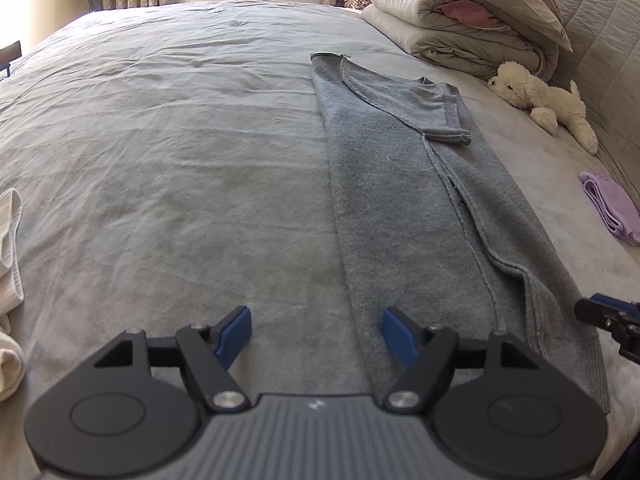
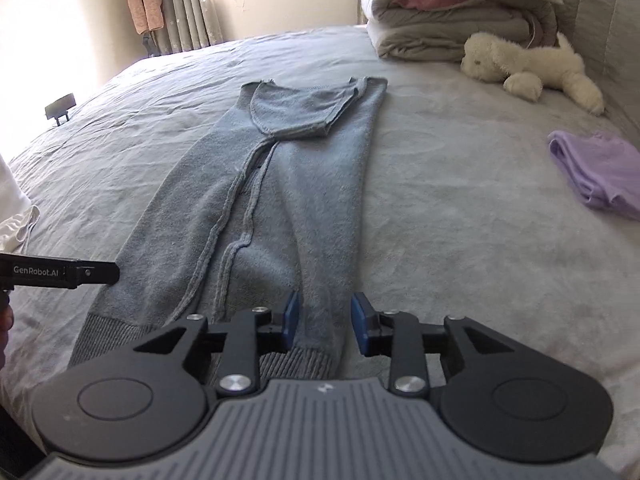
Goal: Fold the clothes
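Note:
A grey knit sweater (image 1: 404,184) lies on the bed (image 1: 168,152), folded lengthwise into a long strip, with a sleeve (image 2: 296,116) folded across its far end. My left gripper (image 1: 316,322) hovers open over the sweater's near left edge, one pad over bare sheet, the other over the knit. In the right wrist view my right gripper (image 2: 326,314) stands open just above the ribbed hem (image 2: 296,362). The sweater's right edge runs beneath the gap and the pads do not press it. Each gripper shows in the other's view: left gripper (image 2: 110,272), right gripper (image 1: 592,312).
A stack of folded duvets (image 2: 448,20) and a cream plush dog (image 2: 532,64) sit at the far right by the padded headboard (image 1: 600,32). A folded lilac garment (image 2: 600,168) lies right of the sweater. White clothing (image 1: 10,240) lies at the left edge.

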A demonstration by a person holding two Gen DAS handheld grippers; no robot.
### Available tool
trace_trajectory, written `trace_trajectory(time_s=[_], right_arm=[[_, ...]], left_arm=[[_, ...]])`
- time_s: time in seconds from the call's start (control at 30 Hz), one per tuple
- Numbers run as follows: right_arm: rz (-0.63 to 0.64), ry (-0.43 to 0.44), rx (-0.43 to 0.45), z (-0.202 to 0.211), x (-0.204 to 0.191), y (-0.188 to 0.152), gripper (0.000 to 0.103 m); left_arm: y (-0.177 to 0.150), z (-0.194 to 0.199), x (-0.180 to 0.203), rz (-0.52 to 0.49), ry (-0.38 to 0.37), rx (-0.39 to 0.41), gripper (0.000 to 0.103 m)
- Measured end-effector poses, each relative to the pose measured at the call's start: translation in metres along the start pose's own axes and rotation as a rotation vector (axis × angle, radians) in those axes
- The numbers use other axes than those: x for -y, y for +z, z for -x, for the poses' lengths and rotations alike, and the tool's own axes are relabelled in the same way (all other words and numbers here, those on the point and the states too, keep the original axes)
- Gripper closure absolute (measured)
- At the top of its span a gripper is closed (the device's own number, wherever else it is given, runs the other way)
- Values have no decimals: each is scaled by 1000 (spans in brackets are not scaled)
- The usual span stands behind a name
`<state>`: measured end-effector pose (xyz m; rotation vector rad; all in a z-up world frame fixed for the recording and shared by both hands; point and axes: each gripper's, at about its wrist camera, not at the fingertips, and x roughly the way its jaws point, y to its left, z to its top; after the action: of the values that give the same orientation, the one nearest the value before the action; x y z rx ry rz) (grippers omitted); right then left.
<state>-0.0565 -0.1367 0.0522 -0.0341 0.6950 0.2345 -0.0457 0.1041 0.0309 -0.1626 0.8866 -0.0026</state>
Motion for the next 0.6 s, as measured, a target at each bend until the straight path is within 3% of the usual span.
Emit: trace_trajectory(time_s=[0.07,0.17,0.23,0.33,0.47,0.6], right_arm=[[66,42,68,10,-11,1,61],[91,217,-20,3,-29,-3,61],[144,218,-96,-9,-43,-10,61],[209,198,-125,-10,-56,-16,95],[210,290,-95,11,-59,-10,96],[289,218,-160,-2,-72,-26,95]], left_arm=[[0,1,1,-1,-4,0,29],[0,1,3,-3,-9,-1,29],[0,1,3,-3,-12,-2,29],[1,2,3,-1,-16,-4,29],[3,5,2,10,-24,-2,29],[2,4,3,3,-25,-4,29]])
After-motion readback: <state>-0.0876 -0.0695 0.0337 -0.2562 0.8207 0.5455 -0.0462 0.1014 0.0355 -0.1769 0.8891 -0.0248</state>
